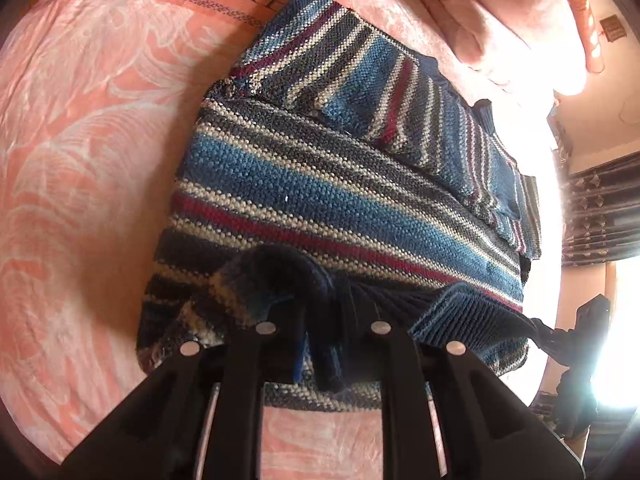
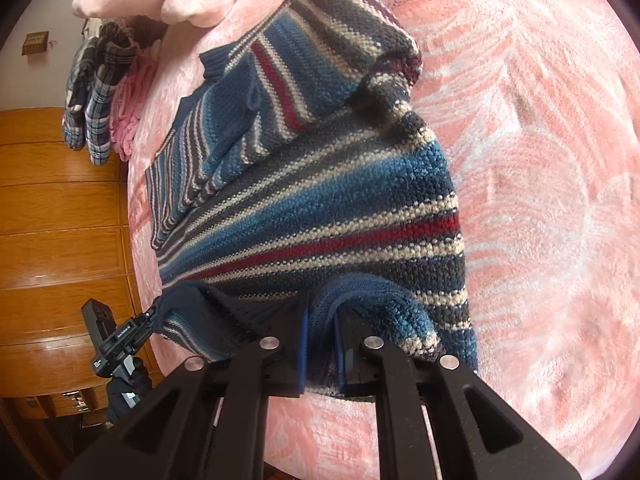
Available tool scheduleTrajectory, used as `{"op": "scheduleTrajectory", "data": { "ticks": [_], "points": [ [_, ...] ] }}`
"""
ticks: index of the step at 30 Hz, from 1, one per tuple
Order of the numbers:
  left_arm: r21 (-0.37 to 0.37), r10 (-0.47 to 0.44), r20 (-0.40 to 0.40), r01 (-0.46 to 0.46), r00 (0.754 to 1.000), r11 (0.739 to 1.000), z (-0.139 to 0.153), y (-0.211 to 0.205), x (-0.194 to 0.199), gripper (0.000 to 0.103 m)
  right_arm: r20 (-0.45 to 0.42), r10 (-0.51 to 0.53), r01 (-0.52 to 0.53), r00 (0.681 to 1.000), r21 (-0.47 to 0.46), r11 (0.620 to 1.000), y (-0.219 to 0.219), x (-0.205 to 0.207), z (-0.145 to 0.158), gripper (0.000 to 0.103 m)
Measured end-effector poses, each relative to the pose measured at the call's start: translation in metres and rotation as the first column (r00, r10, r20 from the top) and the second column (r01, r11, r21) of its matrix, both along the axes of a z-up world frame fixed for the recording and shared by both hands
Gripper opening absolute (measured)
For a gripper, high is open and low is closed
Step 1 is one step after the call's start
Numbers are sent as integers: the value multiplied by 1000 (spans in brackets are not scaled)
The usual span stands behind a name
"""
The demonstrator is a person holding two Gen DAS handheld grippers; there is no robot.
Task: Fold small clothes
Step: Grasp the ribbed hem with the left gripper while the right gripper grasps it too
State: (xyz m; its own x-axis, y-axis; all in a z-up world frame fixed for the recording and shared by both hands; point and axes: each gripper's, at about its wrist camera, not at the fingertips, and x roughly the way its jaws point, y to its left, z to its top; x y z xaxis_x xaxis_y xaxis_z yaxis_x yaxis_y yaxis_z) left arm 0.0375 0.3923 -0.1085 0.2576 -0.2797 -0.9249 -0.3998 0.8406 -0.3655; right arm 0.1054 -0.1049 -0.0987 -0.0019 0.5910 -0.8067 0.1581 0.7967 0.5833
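In the left wrist view my left gripper (image 1: 320,344) points forward and a little down over the near edge of the striped sweater (image 1: 320,184); its jaws are closed on a raised fold of the dark hem, and the knit bunches up between them; the sweater lies on the pink blanket (image 1: 72,160) of the bed, with both sleeves folded over the body; only this view shows the dark patterned curtain (image 1: 600,216) by the bright window, and my right gripper (image 1: 560,336) at the hem's other corner.

In the right wrist view my right gripper (image 2: 322,344) is also clamped on the sweater (image 2: 320,200) hem, blue pads pressing the fold; only here I see the wooden drawers (image 2: 60,200), the plaid clothes (image 2: 96,92) hanging off the bed, and my left gripper (image 2: 150,316) holding the far hem corner.
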Motion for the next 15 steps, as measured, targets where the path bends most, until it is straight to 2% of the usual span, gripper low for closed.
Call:
{"op": "scheduleTrajectory", "data": {
  "ticks": [3, 6, 7, 9, 10, 12, 15],
  "points": [
    [-83, 58, -22, -60, 998, 995, -5, 13, 3, 17, -24, -9, 9, 1000, 10, 1000, -1, 4, -6, 14],
    [-188, 124, -23, -127, 992, 974, -2, 29, -2, 22, -47, -28, 30, 999, 49, 998, -7, 6, -8, 18],
    [-198, 143, -15, -143, 990, 970, 0, 34, -4, 27, -46, -32, 35, 998, 55, 998, -9, 6, -7, 19],
    [-179, 174, 7, -170, 985, 969, 8, 42, -9, 41, -65, -44, 49, 997, 72, 996, -11, 6, -5, 23],
    [-175, 183, 17, -177, 983, 969, 11, 45, -11, 42, -69, -61, 66, 996, 87, 994, -14, 6, -3, 35],
    [-155, 185, 27, -179, 982, 972, 15, 51, -13, 42, -28, -77, 78, 997, 47, 996, -21, 8, 8, 48],
    [-89, 137, 54, -132, 989, 987, 23, 49, -11, 42, 28, -98, 97, 995, 34, 995, -31, 12, 25, 48]
  ]
}}
